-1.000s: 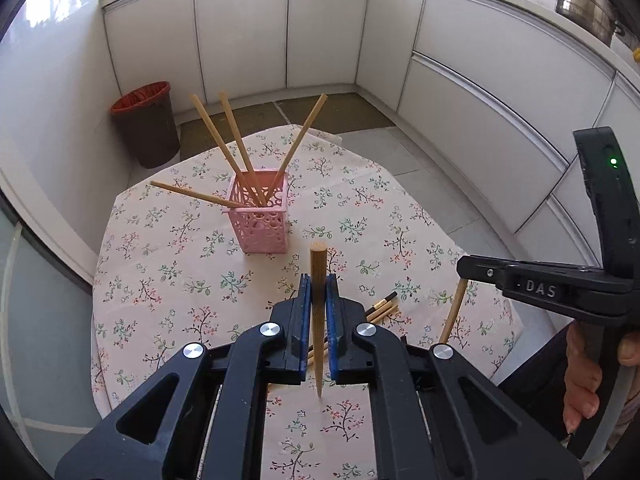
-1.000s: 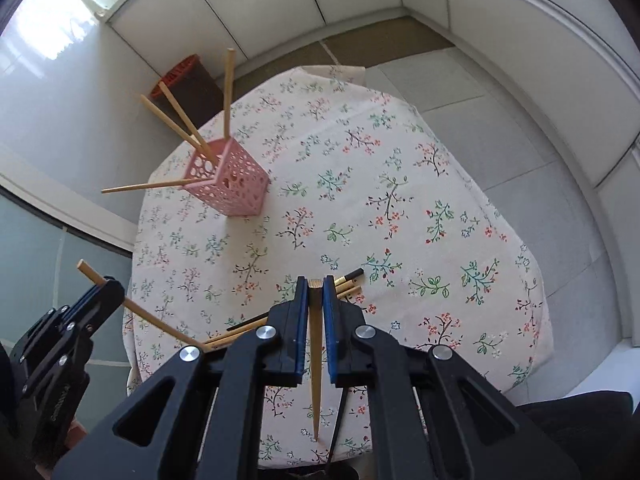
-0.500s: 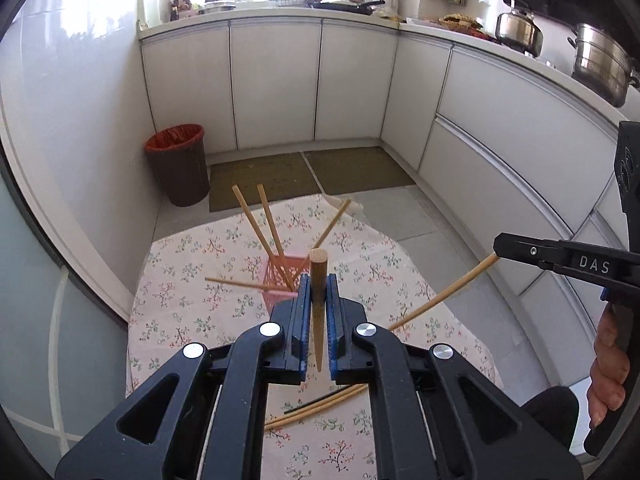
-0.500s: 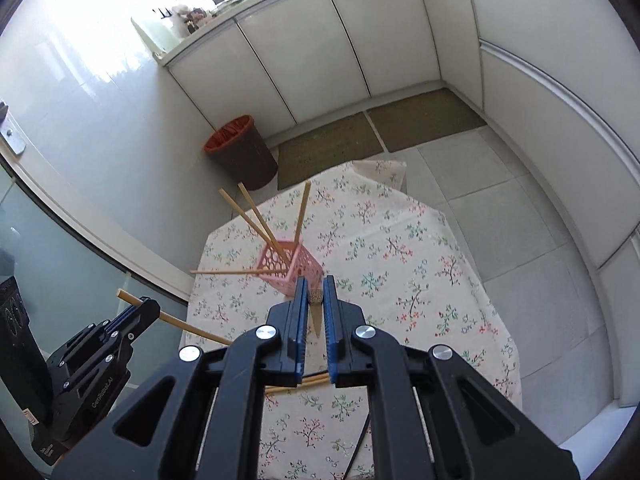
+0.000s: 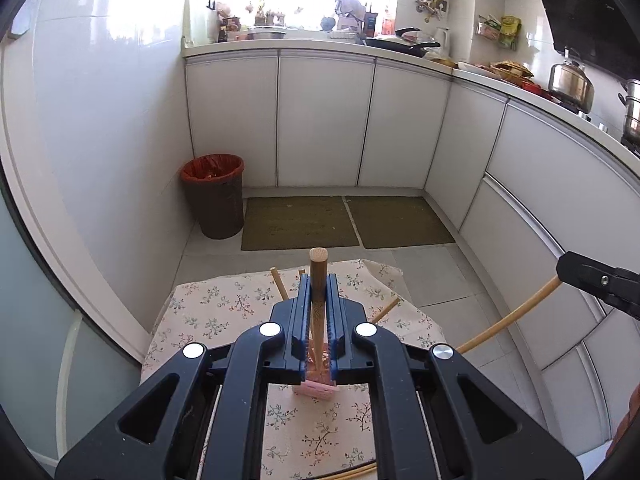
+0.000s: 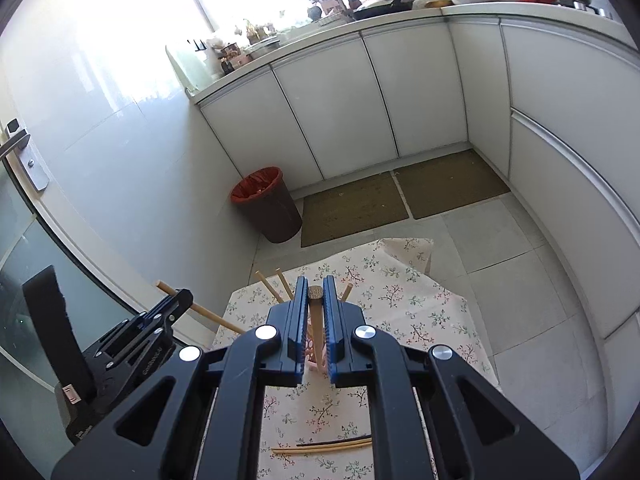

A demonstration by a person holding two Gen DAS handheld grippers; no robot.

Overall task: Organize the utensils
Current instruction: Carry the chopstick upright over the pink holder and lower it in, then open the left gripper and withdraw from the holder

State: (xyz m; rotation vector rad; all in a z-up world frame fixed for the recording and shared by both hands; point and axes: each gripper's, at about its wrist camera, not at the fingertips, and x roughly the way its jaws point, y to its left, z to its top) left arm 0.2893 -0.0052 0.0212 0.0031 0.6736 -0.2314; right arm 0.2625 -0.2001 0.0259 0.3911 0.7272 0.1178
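The left gripper [image 5: 317,308] had its blue-padded jaws clamped tight on a round-ended pale wooden chopstick [image 5: 318,280], and the right gripper [image 6: 315,312] was shut just as tightly on a second wooden chopstick [image 6: 316,320]; both were held high above the round table with the floral cloth [image 6: 400,292]. The pink perforated plastic holder [image 5: 316,389] stood on that cloth, mostly hidden behind the jaws, with several chopsticks [image 6: 266,285] already fanning out of it, while a few loose chopsticks [image 6: 324,446] lay on the cloth nearer the person. The main risk looked to be the light holder tipping if a lowered tip struck its rim or the leaning sticks. With the holder masked by the jaws, aiming would be poor, and two long sticks brought in together might cross and knock each other.
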